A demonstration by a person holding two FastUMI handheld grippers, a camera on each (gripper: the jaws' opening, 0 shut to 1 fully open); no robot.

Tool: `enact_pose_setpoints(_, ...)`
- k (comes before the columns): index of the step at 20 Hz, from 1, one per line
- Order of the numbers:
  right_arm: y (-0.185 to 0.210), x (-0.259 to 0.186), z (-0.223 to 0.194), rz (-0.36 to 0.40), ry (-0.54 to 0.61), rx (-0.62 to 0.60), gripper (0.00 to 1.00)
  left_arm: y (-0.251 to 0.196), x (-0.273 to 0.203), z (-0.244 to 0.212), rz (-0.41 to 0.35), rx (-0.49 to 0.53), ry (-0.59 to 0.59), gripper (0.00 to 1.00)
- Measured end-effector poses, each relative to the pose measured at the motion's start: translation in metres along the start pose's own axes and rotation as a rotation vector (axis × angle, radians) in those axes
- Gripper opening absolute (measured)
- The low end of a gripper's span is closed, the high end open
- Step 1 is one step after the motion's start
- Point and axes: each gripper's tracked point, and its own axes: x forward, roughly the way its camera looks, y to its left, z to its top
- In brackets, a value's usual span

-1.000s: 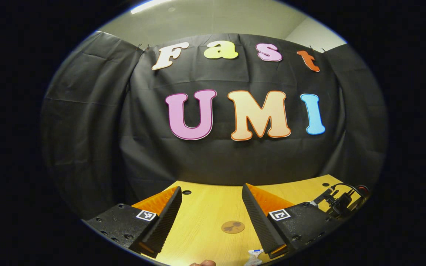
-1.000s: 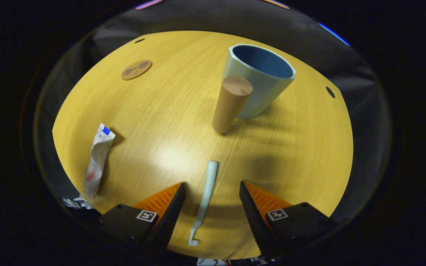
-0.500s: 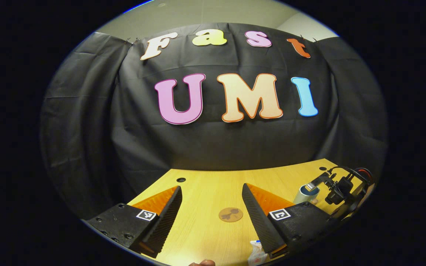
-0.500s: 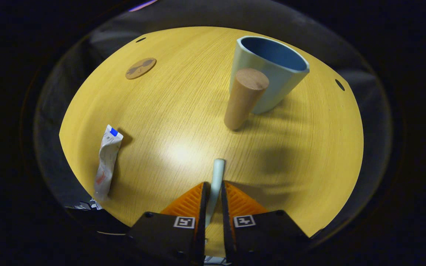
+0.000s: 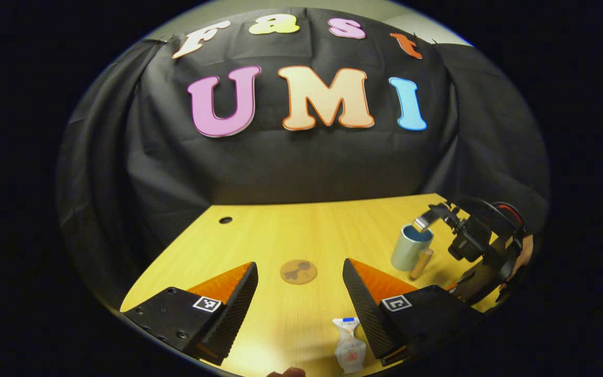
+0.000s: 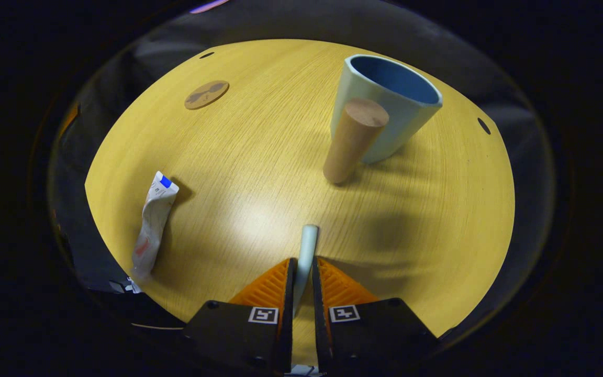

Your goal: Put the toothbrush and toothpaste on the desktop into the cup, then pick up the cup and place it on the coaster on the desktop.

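1. Right gripper view shows our right hand-held gripper (image 6: pixel 301 293) clamped on the toothbrush (image 6: pixel 306 251), both fingers pressing its handle, which points toward the cup (image 6: pixel 385 107).
2. We judge the first step is in hand: the toothbrush is gripped but not yet in the cup. Next we need to lift it, carry it over the cup's open mouth and release it handle-down.
3. A wooden cylinder (image 6: pixel 355 140) stands touching the cup's near side, right on our path; we should go over it.
4. The toothpaste (image 6: pixel 154 225) lies on the surface (image 6: pixel 259 157) well left of the cup; the coaster (image 6: pixel 207 95) sits far left of it.
5. Left gripper view shows our left hand-held gripper (image 5: pixel 301 298) spread wide and empty, the toothpaste beside one finger.
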Motion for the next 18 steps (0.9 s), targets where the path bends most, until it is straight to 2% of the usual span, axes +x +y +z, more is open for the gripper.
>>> enact_pose_setpoints(4, 0.0, 0.0, 0.0, 0.005, -0.016, 0.001, 0.21, -0.019, 0.01, -0.041, -0.044, 0.018, 0.127, 0.95)
enact_pose_setpoints(5, 0.0, 0.001, -0.001, 0.004, -0.019, 0.002, 0.18, -0.024, 0.011, -0.052, -0.053, 0.023, 0.164, 0.95)
enact_pose_setpoints(7, 0.0, 0.0, -0.001, 0.003, -0.023, 0.004, 0.21, -0.033, 0.011, -0.077, -0.071, 0.027, 0.246, 0.95)
enact_pose_setpoints(9, 0.0, 0.0, 0.0, 0.003, -0.027, 0.003, 0.18, -0.039, 0.013, -0.098, -0.086, 0.03, 0.316, 0.95)
enact_pose_setpoints(10, 0.0, 0.0, 0.0, 0.003, -0.029, 0.003, 0.21, -0.042, 0.012, -0.107, -0.09, 0.033, 0.352, 0.95)
enact_pose_setpoints(18, 0.0, -0.001, 0.0, 0.01, -0.051, 0.01, 0.21, -0.058, 0.009, -0.154, -0.113, 0.031, 0.533, 0.95)
